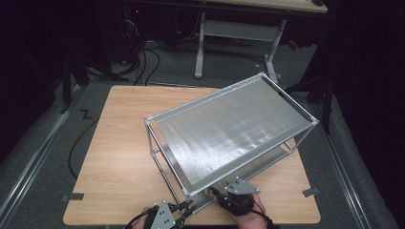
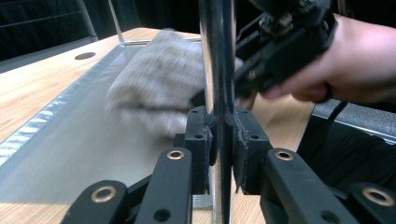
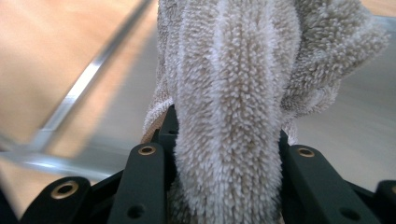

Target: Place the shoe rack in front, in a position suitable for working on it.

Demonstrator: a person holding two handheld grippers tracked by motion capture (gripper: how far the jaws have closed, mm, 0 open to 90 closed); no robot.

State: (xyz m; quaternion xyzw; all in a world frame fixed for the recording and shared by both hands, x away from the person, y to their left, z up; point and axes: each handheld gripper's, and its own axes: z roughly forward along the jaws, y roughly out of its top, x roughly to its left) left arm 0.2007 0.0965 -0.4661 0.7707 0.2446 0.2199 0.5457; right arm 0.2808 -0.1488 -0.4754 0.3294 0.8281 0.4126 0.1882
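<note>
wooden table (image 1: 119,157); shelf top (image 1: 229,129) hides blurred towel (image 2: 154,93) in right gripper (image 3: 224,140)

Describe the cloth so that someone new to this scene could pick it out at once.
On the wooden table stands a metal shelf rack. On its lower shelf, near the front corner post, lies the cloth: a beige terry towel, bunched in the right hand-held gripper, the only soft thing here.

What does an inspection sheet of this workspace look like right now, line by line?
Surface: wooden table, bare beside the rack.
Job's things: two-tier metal shelf rack set askew; beige terry cloth on its lower shelf.
Clutter: nothing seen.
Grippers: left gripper shut on the rack's corner post; right gripper shut on the cloth.
Cables: black cable on the floor at left.
Surroundings: dark room, white-legged desk behind.
</note>
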